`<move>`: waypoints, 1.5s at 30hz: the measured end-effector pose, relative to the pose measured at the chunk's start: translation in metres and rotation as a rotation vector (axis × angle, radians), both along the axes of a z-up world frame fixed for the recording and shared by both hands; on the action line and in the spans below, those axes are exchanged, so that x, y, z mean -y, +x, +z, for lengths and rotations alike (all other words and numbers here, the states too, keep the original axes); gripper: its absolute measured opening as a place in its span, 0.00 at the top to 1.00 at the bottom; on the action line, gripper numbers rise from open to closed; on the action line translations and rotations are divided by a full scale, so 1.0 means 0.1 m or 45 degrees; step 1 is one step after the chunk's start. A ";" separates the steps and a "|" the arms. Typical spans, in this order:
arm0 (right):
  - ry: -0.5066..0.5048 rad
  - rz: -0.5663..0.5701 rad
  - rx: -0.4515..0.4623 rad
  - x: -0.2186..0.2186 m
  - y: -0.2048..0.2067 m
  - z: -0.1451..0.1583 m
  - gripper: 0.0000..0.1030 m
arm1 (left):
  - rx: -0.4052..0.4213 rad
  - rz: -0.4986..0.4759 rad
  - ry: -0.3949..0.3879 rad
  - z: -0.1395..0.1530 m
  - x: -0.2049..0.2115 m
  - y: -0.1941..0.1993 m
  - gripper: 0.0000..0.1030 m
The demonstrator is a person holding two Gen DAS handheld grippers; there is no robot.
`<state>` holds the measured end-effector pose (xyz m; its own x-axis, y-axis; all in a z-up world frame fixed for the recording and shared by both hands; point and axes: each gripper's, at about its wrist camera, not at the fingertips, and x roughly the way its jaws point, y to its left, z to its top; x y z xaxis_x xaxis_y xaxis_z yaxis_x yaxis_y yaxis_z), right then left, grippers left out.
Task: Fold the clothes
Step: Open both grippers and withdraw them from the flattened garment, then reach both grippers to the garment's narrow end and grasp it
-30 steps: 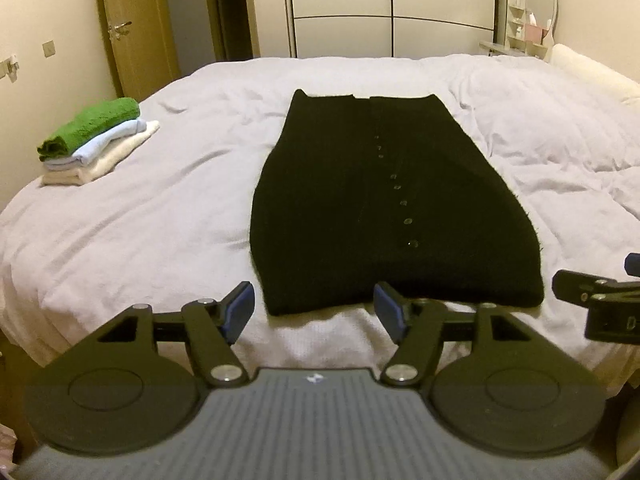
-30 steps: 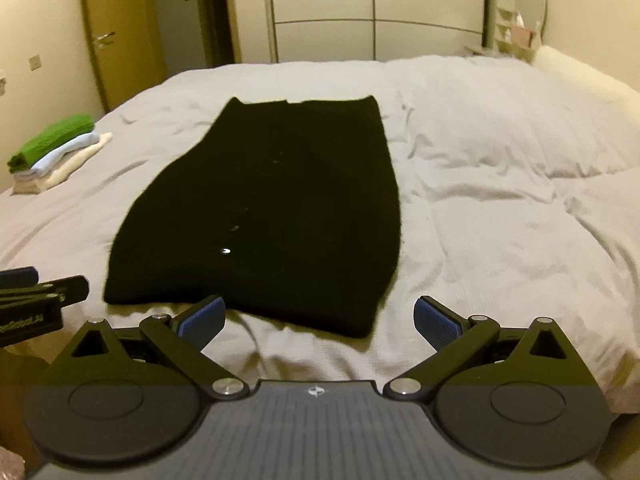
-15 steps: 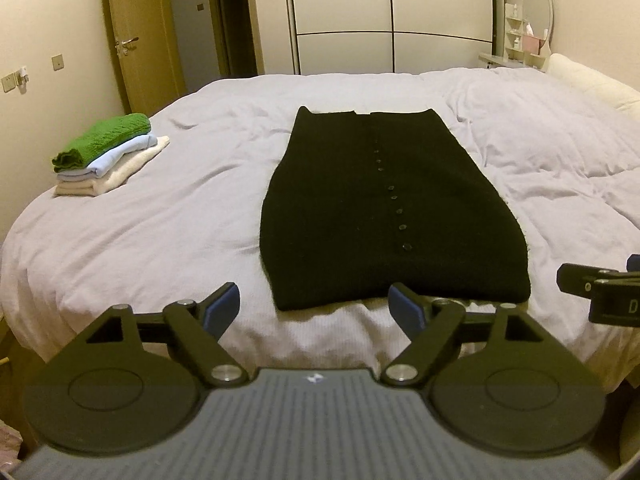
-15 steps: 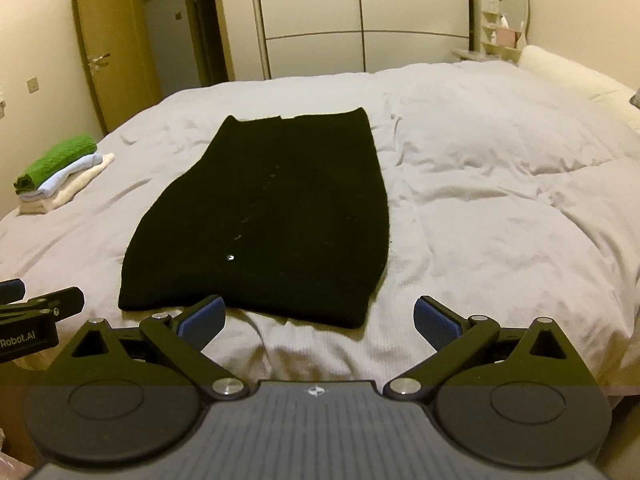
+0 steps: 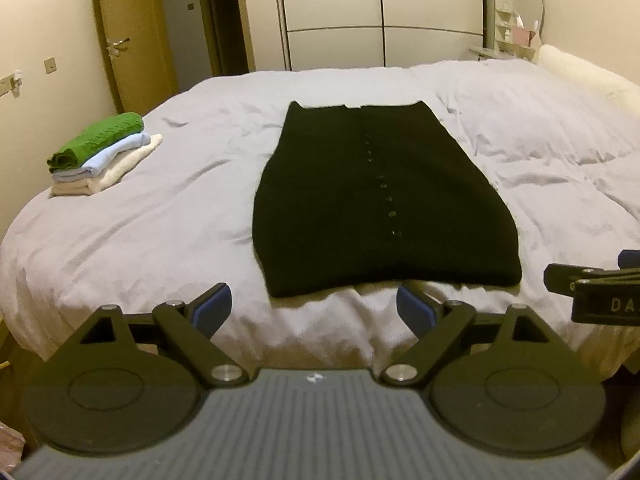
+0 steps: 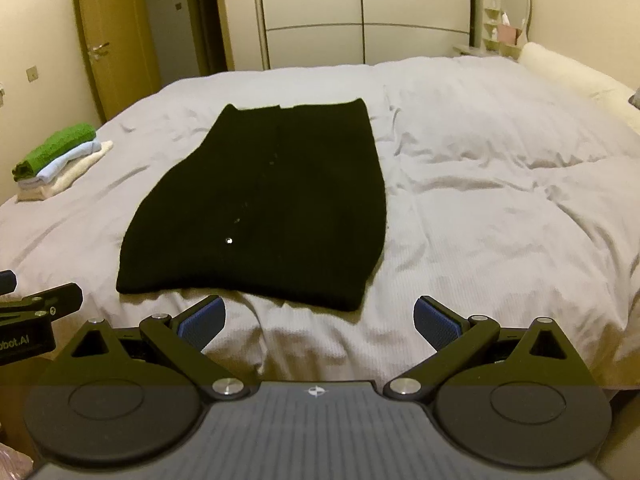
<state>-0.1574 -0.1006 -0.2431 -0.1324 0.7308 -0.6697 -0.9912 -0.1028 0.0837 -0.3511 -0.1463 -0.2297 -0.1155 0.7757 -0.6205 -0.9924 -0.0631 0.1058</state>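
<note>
A black knit garment with a row of buttons (image 5: 376,196) lies flat on the bed, sleeves folded in, long axis running away from me; it also shows in the right wrist view (image 6: 264,208). My left gripper (image 5: 314,312) is open and empty, hovering in front of the garment's near hem at the bed's near edge. My right gripper (image 6: 318,322) is open and empty, in front of the hem's right corner. Each gripper shows at the edge of the other's view.
The bed (image 5: 140,220) has a wrinkled pale grey duvet. A stack of folded clothes, green on top (image 5: 102,152), sits at the bed's left edge; it also shows in the right wrist view (image 6: 56,160). A pillow (image 6: 568,76) lies far right. Wardrobe and door stand behind.
Both grippers have pulled back and risen a little from the garment's near hem. The left gripper's jaws have opened wider. The garment has not moved.
</note>
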 end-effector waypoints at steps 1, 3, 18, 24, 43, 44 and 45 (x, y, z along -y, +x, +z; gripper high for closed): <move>-0.006 0.001 0.002 0.00 0.00 -0.02 0.00 | 0.003 -0.005 -0.009 -0.03 0.00 0.00 0.14; -0.020 -0.001 0.012 -0.01 0.00 -0.07 0.00 | 0.008 -0.010 -0.031 -0.09 -0.01 0.01 0.14; -0.091 -0.019 0.060 -0.09 0.05 -0.29 0.00 | 0.024 0.005 -0.093 -0.28 -0.11 -0.12 0.14; -0.115 -0.026 0.062 -0.19 0.05 -0.34 0.00 | 0.038 -0.003 -0.111 -0.33 -0.23 -0.15 0.14; -0.245 0.041 0.043 -0.85 0.05 -0.73 0.00 | 0.162 0.038 -0.206 -0.69 -0.86 -0.56 0.14; -0.226 0.056 0.013 -0.87 0.08 -0.75 0.00 | 0.191 0.036 -0.198 -0.69 -0.88 -0.63 0.14; -0.175 0.062 -0.029 -0.87 0.14 -0.75 0.00 | 0.225 0.032 -0.192 -0.70 -0.90 -0.72 0.14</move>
<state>-0.1433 -0.0139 -0.3178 -0.1817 0.6247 -0.7594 -0.9830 -0.1368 0.1227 -0.4226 -0.0558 -0.2995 -0.0126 0.6711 -0.7412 -0.9947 -0.0843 -0.0594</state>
